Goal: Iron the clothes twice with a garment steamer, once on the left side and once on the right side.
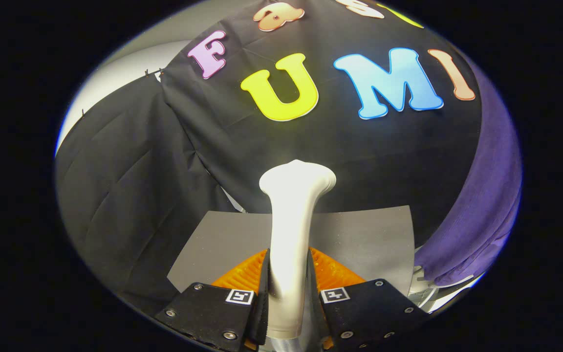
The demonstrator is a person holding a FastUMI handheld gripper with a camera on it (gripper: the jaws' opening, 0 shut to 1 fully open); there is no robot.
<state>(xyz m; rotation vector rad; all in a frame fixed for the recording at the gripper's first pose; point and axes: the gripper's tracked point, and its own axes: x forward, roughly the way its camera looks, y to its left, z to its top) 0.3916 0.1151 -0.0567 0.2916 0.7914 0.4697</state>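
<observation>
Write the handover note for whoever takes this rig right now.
Claw: shut on the white garment steamer, both fingers pressing its handle; its head points up and away from the claw.
Purple garment: hangs off to the right, beyond the fingers, against the booth's black cloth wall. The steamer head is apart from it.
Grey sheet lies just ahead of the fingers.
Done: steamer picked up.
Left: no pass looks begun; steam the left side, then the right.

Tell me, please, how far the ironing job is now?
Done: the gripper is shut on the white garment steamer. In hand: the steamer's head points at the black cloth wall, apart from the purple garment hanging beside it. Left: by this view, probably both passes.
</observation>
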